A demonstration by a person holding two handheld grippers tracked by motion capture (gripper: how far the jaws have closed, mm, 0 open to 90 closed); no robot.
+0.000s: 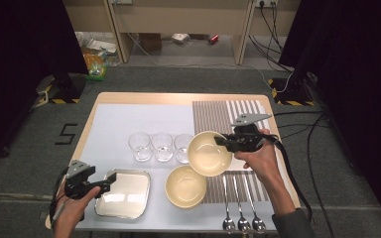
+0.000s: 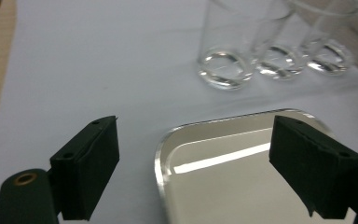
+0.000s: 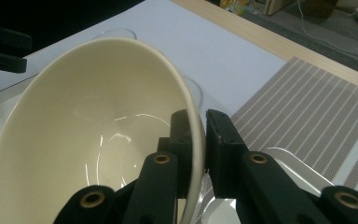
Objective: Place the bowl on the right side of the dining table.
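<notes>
My right gripper (image 1: 222, 141) is shut on the rim of a cream bowl (image 1: 208, 153) and holds it tilted above the table, just right of the glasses. In the right gripper view the two jaws pinch the bowl's (image 3: 93, 140) wall, one inside and one outside. A second cream bowl (image 1: 185, 186) sits on the table below it. My left gripper (image 1: 108, 183) hangs open at the left edge of a shiny metal tray (image 1: 125, 194). In the left gripper view the wide-apart jaws straddle the tray's (image 2: 223, 177) near corner with nothing between them.
Three clear glasses (image 1: 161, 146) stand in a row mid-table, also visible ahead of the left gripper (image 2: 226, 67). Three spoons (image 1: 242, 220) lie at the front on the striped placemat (image 1: 218, 116). A white dish (image 3: 291, 168) lies beneath the right gripper. The white mat's (image 1: 129, 119) far half is bare.
</notes>
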